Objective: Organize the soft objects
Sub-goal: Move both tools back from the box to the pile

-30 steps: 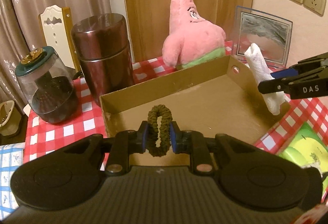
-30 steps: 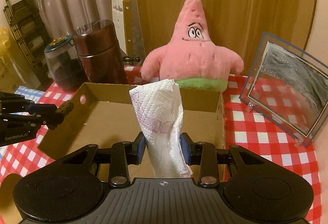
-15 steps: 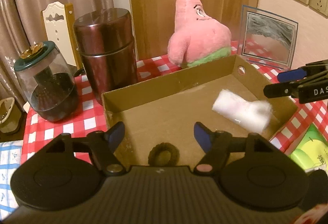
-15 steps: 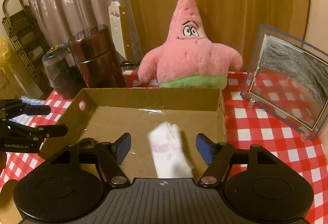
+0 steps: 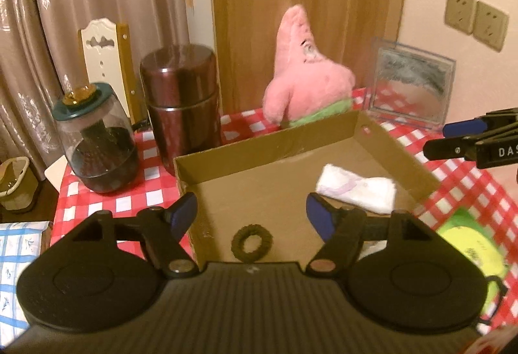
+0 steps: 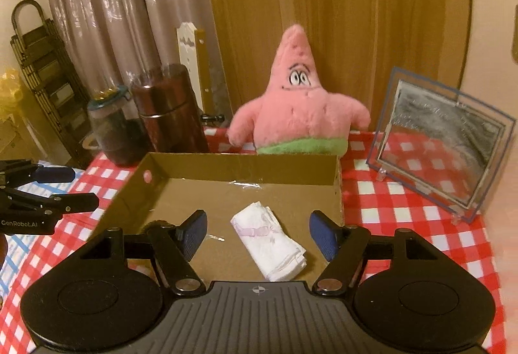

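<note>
A shallow cardboard box [image 5: 259, 147] [image 6: 239, 164] stands on the red checked tablecloth. On its floor lie a dark braided hair tie [image 5: 252, 243] near the front and a folded white tissue [image 5: 356, 192] [image 6: 268, 245] to the right. My left gripper [image 5: 252, 214] hangs open above the hair tie, nothing between its blue pads. My right gripper [image 6: 255, 229] is open over the tissue, apart from it. Behind the box sits a pink star plush [image 5: 304, 75] [image 6: 299, 109]. Each gripper shows at the edge of the other's view: the right gripper [image 5: 459, 138] and the left gripper [image 6: 71, 187].
Left of the box stand a dark brown metal canister [image 5: 181, 105] [image 6: 168, 111] and a glass jar with a green lid [image 5: 97, 140]. A clear picture frame [image 5: 411, 88] [image 6: 443, 143] leans at the back right. A yellow-green packet [image 5: 472, 247] lies at the right.
Both grippers opened and let go: the hair tie and the tissue dropped onto the box floor. Both grippers then rose and drew back a little.
</note>
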Demonstrator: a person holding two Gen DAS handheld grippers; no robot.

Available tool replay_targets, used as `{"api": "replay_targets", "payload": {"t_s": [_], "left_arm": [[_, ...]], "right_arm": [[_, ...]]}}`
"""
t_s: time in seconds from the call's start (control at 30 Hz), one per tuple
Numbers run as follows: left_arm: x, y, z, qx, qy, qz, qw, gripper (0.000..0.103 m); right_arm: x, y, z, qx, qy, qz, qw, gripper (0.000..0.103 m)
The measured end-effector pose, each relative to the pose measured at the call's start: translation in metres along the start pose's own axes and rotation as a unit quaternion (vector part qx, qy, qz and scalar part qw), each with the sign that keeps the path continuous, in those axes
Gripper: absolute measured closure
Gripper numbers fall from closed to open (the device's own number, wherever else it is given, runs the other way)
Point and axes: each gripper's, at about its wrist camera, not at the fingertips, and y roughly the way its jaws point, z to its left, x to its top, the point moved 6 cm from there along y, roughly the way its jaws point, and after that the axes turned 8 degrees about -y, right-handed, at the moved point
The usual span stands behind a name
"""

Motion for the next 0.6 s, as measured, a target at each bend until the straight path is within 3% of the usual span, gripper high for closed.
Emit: {"api": "replay_targets", "payload": {"t_s": [0.3,0.6], "left_arm": [[-0.020,-0.085,-0.037,-0.004,-0.005,-0.041,0.9991,0.031],[-0.082,-0.156,-0.066,-0.006,-0.030,-0.062,0.9976,0.028]], "right_arm": [[-0.020,-0.090,0.032,-0.008,-0.025,-0.041,0.999,0.033],[-0.067,-0.166,0.056,-0.014,-0.015,-0.065,0.998,0.033]]}}
